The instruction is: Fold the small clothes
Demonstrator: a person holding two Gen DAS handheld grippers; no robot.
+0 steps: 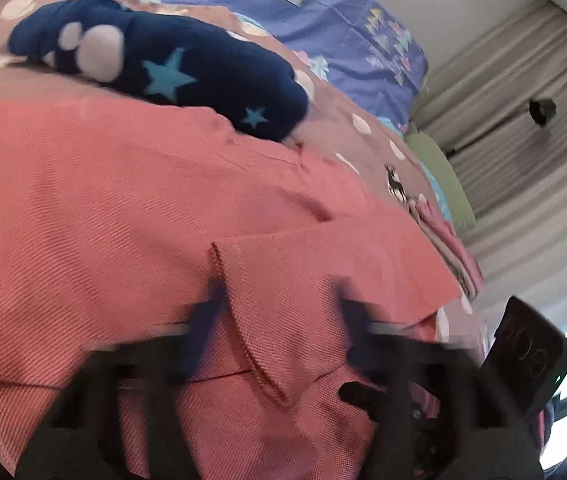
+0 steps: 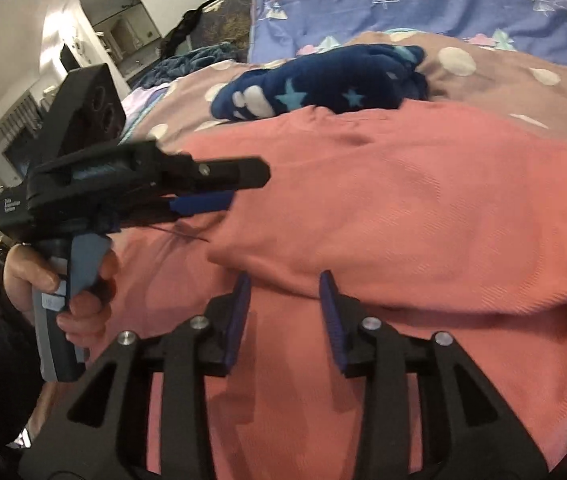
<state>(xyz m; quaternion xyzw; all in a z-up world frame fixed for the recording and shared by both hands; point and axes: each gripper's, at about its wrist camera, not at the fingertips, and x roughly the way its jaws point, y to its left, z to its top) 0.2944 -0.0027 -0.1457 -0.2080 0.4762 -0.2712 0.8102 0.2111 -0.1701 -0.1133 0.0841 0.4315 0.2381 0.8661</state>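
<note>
A pink garment (image 1: pixel 123 200) (image 2: pixel 403 200) lies spread over the bed and fills both views. In the blurred left wrist view, my left gripper (image 1: pixel 279 320) has a hemmed flap of this garment between its fingers. From the right wrist view the left gripper (image 2: pixel 243 188) appears side-on, low over the cloth's left part, its jaws close together. My right gripper (image 2: pixel 285 292) stands open at a folded edge of the garment, with its blue pads (image 2: pixel 243 300) clear of the cloth. A navy garment with stars (image 1: pixel 171 68) (image 2: pixel 323 84) lies just beyond.
The bedspread (image 1: pixel 343 100) is brown with white dots, and a blue patterned sheet (image 1: pixel 303 8) lies behind it. A small stack of pink clothes (image 1: pixel 447 240) and a green cushion (image 1: pixel 439 172) sit at the right edge. A hand (image 2: pixel 83 280) grips the left gripper's handle.
</note>
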